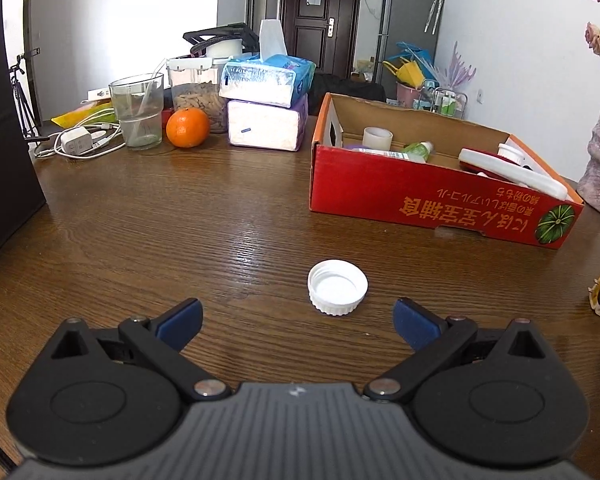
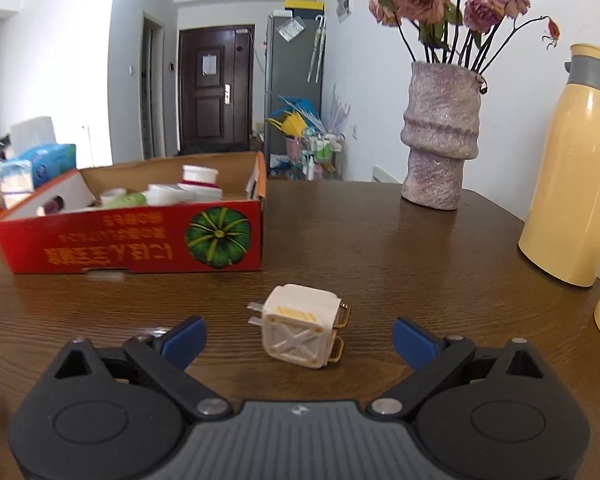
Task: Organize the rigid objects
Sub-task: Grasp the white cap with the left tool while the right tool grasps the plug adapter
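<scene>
Dark wood-grain table (image 1: 180, 216) carrying: a white screw cap (image 1: 337, 288), open side up, just ahead of the left gripper; a cream cube-shaped plug adapter (image 2: 300, 326) just ahead of the right gripper; beyond both, a red cardboard box (image 1: 432, 200). Far left: glass tumbler (image 1: 138, 110), orange (image 1: 187, 127), stacked tissue packs (image 1: 266, 120), charger with cable (image 1: 76, 142). Far right: textured vase (image 2: 440, 136), yellow thermos (image 2: 572, 168).

Bright daylight floods from a blown-out window (image 1: 120, 12); the table (image 1: 220, 220) shows glare, and fisheye edges bend and darken.
</scene>
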`<state>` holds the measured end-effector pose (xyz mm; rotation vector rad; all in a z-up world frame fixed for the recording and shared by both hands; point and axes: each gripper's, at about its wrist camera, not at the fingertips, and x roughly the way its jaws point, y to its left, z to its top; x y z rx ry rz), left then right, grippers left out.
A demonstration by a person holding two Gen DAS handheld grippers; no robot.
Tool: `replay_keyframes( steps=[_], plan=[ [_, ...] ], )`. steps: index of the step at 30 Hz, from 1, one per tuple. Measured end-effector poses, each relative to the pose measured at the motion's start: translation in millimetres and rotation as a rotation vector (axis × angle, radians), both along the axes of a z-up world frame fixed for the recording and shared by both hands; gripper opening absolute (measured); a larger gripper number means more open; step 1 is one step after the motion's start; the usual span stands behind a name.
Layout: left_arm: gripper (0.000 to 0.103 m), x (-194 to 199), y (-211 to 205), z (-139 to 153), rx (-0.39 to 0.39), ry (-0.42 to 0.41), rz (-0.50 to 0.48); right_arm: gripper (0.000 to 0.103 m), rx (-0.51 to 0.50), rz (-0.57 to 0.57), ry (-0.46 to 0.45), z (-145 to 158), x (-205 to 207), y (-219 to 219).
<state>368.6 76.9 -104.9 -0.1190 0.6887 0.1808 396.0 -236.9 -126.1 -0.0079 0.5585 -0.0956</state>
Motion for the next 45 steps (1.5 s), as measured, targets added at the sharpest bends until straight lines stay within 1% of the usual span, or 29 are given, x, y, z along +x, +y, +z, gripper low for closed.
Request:
replay_keyframes(
  steps=[3,5,9,10,11,12,16,21,26,28,31,33,34,36,37,39,41,45],
  plan=[
    [0.103,3,0,-2,0.006,0.008,-0.002,0.096,0.009,-0.024,0.028,-5,16,-3],
    [0.103,6,0,-4,0.007,0.017,-0.001,0.093,0.037,-0.037,0.055,-8,27,-6],
    [0.103,12,1,-7,0.002,0.027,0.000,0.077,0.110,-0.046,0.077,-11,37,-16],
    [0.103,13,1,-8,0.002,0.029,0.000,0.068,0.124,-0.040,0.078,-12,37,-17],
    [0.103,15,1,-8,0.001,0.029,-0.002,0.061,0.134,-0.036,0.080,-12,37,-18],
    [0.103,17,0,-9,-0.001,0.030,-0.005,0.058,0.138,-0.039,0.081,-12,37,-18],
    [0.103,20,-2,-12,0.001,0.031,-0.011,0.058,0.177,-0.033,0.072,-13,33,-21],
    [0.103,25,-3,-14,0.011,0.024,-0.010,0.058,0.185,-0.047,0.032,-9,25,-20],
    [0.103,34,-4,-19,0.016,0.039,0.002,0.058,0.202,-0.042,0.004,-4,16,-17],
    [0.099,37,-4,-20,0.012,0.040,0.007,0.058,0.198,-0.036,-0.006,-3,14,-14],
    [0.089,39,-4,-21,0.001,0.040,0.006,0.058,0.200,-0.033,-0.010,-2,12,-12],
    [0.078,41,-5,-22,0.004,0.047,-0.002,0.058,0.201,-0.030,-0.009,-2,11,-11],
    [0.075,41,-5,-23,0.004,0.047,-0.009,0.058,0.202,-0.030,-0.010,-2,10,-10],
    [0.064,40,-7,-22,0.016,0.041,-0.012,0.058,0.204,-0.028,-0.013,-2,9,-8],
    [0.061,40,-7,-22,0.016,0.038,-0.015,0.058,0.205,-0.027,-0.014,-2,8,-8],
    [0.046,40,-6,-22,0.019,0.033,-0.019,0.058,0.207,-0.024,-0.017,-2,7,-7],
    [0.041,40,-7,-21,0.027,0.031,-0.020,0.058,0.208,-0.022,-0.018,-2,5,-5],
    [0.041,39,-7,-21,0.027,0.029,-0.035,0.058,0.210,-0.015,-0.022,-1,2,-3]
  ],
)
